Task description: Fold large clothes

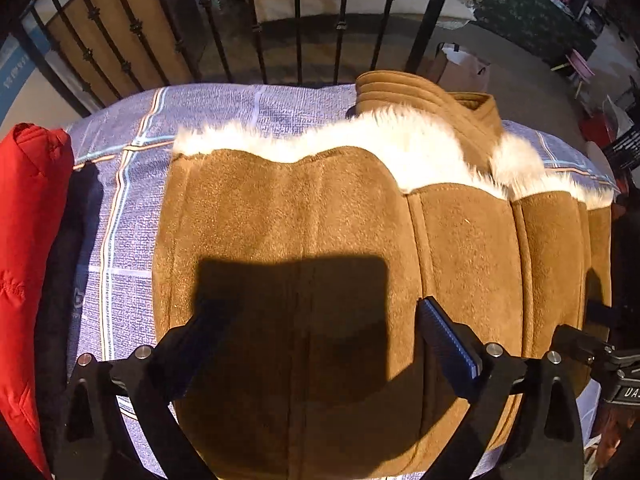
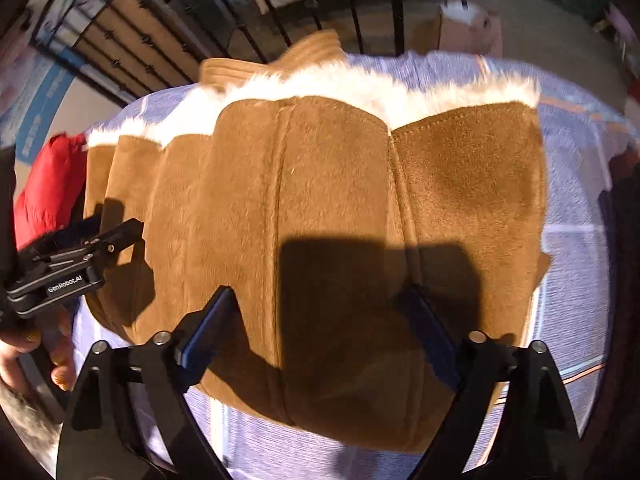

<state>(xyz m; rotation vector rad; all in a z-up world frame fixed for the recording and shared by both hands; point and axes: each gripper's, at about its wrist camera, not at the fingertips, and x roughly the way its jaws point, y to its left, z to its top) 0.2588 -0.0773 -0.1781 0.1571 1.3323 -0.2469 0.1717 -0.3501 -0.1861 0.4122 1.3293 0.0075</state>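
The tan suede coat with white fur trim (image 1: 304, 248) is lying folded on the blue-grey checked bedcover (image 1: 132, 208), fur edge facing the black iron railing (image 1: 298, 20). The left gripper (image 1: 316, 320) and right gripper (image 2: 320, 312) are hovering over the near edge, jaws standing wide, nothing between them. To finish well, I judge both should be smoothing the bulky fold evenly, keeping clear of the red padded jacket (image 1: 28, 248) lying beside it.

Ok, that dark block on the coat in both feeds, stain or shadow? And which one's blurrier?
Shadow: left wrist view, hard-edged sunlit patch on the brown coat above the open left gripper; right wrist view, same above the open right gripper, and blurrier.
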